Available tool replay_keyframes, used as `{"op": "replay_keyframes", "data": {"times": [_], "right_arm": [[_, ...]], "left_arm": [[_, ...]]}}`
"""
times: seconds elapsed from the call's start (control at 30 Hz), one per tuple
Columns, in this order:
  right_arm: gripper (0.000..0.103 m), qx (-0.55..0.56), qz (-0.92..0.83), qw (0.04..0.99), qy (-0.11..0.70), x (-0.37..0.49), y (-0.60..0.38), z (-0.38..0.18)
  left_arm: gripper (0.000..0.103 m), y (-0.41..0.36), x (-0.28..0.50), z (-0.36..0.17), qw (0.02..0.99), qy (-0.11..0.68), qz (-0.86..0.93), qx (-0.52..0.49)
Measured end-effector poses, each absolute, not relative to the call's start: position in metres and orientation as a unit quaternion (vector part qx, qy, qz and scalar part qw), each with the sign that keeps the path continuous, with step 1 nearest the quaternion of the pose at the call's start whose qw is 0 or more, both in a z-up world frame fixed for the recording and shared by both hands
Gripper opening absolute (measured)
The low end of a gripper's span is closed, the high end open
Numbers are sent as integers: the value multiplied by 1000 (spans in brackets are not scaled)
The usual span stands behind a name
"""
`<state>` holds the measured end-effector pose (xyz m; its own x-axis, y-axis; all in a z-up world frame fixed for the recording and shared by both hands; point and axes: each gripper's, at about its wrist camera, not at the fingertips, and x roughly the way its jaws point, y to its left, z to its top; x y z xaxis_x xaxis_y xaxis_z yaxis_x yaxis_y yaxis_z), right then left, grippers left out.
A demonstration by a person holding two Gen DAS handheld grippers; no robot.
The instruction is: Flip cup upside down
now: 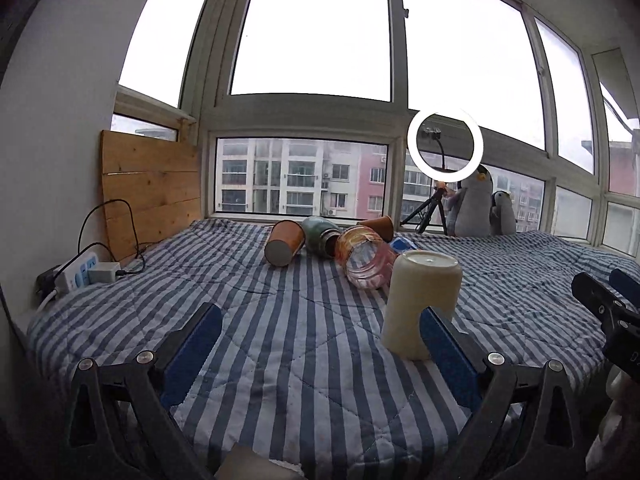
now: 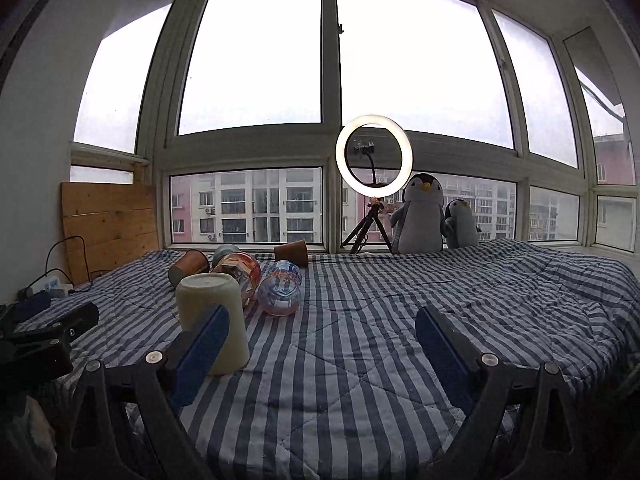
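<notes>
A cream cup (image 1: 420, 300) stands upside down on the striped bed cover, base up. It also shows in the right wrist view (image 2: 212, 320). My left gripper (image 1: 320, 332) is open and empty, with the cup just beyond its right finger (image 1: 444, 340). My right gripper (image 2: 322, 332) is open and empty, with the cup just beyond its left finger (image 2: 204, 348). Neither gripper touches the cup. The right gripper shows at the right edge of the left wrist view (image 1: 604, 300).
Behind the cup lie a brown cup (image 1: 284, 242), a green bottle (image 1: 320, 236), clear plastic bottles (image 1: 362, 258) and another brown cup (image 1: 378, 226). A ring light on a tripod (image 2: 374, 184) and two plush penguins (image 2: 420, 214) stand by the window. A power strip (image 1: 78, 274) lies at the left.
</notes>
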<state>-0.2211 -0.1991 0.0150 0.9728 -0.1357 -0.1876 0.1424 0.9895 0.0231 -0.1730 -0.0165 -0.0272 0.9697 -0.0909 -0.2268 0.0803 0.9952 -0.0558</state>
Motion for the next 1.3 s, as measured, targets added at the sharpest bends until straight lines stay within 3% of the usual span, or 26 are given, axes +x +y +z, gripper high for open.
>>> {"op": "replay_keyframes", "data": {"times": [1.3], "right_arm": [[92, 10, -83, 993, 81, -225, -195, 13]], "left_arm": [[102, -22, -183, -16, 995, 92, -30, -6]]}}
